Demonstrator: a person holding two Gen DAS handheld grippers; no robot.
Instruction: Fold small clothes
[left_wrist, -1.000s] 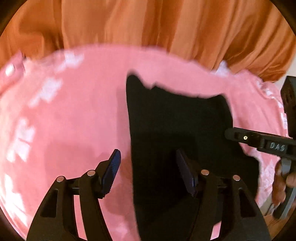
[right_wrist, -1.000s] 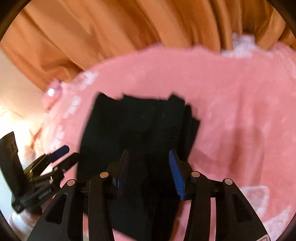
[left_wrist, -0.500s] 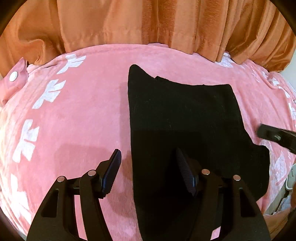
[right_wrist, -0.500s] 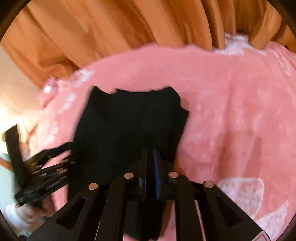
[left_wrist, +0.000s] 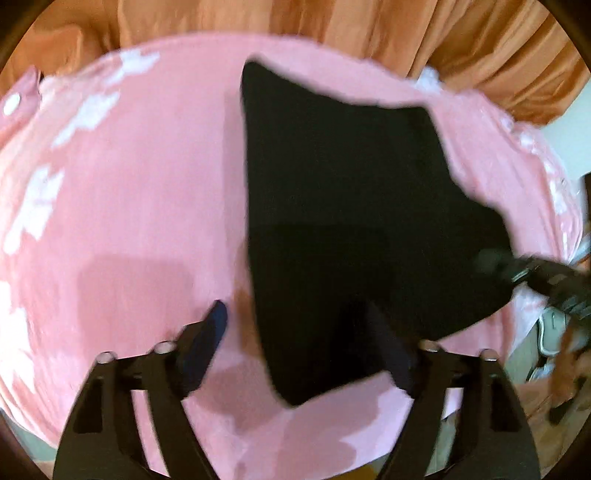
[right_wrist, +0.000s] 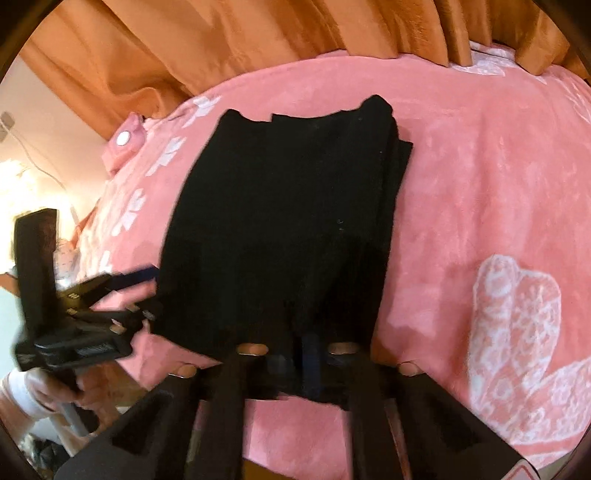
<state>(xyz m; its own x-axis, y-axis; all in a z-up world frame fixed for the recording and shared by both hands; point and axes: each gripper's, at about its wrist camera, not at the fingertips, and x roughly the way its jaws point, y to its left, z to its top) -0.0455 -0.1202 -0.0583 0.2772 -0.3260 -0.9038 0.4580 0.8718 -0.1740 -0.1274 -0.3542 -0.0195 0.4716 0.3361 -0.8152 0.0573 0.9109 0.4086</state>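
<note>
The near hem has lifted: right gripper (right_wrist: 295, 363) fingers pinch one black garment (right_wrist: 280, 229), left gripper (left_wrist: 306, 343) spread.

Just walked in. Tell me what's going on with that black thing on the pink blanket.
A person with a handheld gripper in each hand is folding a small black garment laid flat on a pink blanket. The right gripper is shut on the garment's near edge. The left gripper is open, its fingers straddling the garment's left edge near the bottom corner, not yet closed. Orange curtains hang behind the blanket. The fold itself has not visibly begun.
</note>
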